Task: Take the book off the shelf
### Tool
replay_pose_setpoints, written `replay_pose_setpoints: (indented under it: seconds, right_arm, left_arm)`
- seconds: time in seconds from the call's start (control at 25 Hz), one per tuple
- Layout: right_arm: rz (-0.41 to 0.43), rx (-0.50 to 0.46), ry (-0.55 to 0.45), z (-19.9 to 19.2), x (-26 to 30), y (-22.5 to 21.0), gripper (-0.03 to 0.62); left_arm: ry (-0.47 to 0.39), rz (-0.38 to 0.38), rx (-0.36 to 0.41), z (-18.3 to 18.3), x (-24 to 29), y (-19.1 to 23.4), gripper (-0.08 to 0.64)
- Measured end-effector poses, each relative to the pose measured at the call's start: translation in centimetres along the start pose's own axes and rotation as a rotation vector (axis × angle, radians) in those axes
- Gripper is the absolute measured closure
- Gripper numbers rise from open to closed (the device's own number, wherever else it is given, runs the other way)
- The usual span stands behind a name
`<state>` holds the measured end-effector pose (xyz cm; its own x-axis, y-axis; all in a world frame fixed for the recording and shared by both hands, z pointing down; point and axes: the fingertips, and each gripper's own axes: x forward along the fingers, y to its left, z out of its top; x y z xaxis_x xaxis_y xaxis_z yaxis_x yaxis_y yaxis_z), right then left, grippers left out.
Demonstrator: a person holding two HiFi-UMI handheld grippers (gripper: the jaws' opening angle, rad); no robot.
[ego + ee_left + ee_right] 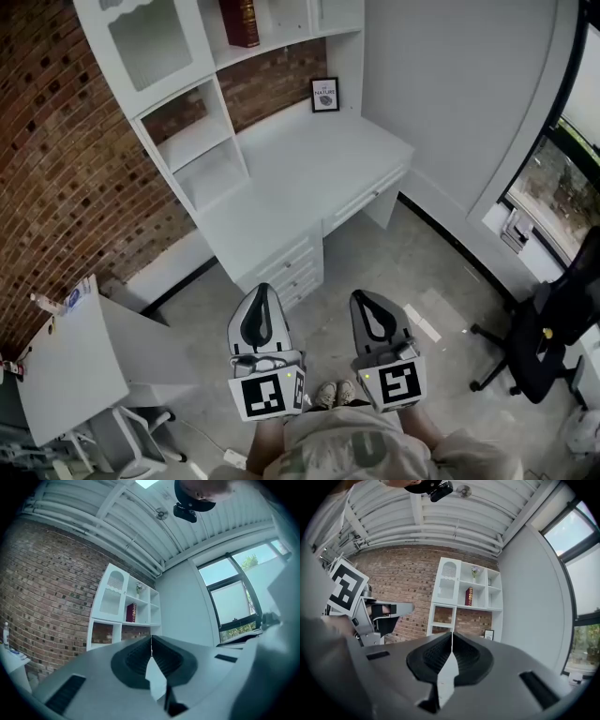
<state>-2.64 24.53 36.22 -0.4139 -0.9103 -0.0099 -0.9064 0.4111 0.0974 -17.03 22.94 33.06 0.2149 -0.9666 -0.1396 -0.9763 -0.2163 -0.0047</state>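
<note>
A dark red book (240,21) stands upright in an open compartment of the white shelf unit (178,141) against the brick wall; it also shows as the book (131,612) and the book (469,596), far ahead of both grippers. My left gripper (260,293) and right gripper (368,300) hang side by side near my body, well short of the desk. The left gripper (151,639) has its jaws pressed together with nothing between them. Likewise empty and shut is the right gripper (452,633).
A white desk (309,169) with drawers joins the shelf unit; a small framed picture (324,95) leans at its back. A second white table (70,361) stands at the left. A black office chair (544,333) is at the right by the window.
</note>
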Motion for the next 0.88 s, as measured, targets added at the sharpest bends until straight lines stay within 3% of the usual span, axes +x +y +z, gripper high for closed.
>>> replay_pose_setpoints:
  seconds: [0.32, 0.52, 0.88]
  right_arm:
    - [-0.009, 0.018, 0.03, -1.1, -1.8, -2.3, 0.574]
    - [0.014, 0.092, 0.014, -0.9, -3.2, -4.3, 0.574]
    - [0.026, 0.059, -0.028, -0.8, -2.8, -6.4, 0.574]
  left_arm:
    - [-0.003, -0.002, 0.014, 0.2, 0.4, -2.4, 0.546]
    - [-0.022, -0.033, 0.044, 0.2, 1.1, -5.6, 0.546]
    - [-0.014, -0.027, 0.052, -0.4, 2.9, -7.5, 0.546]
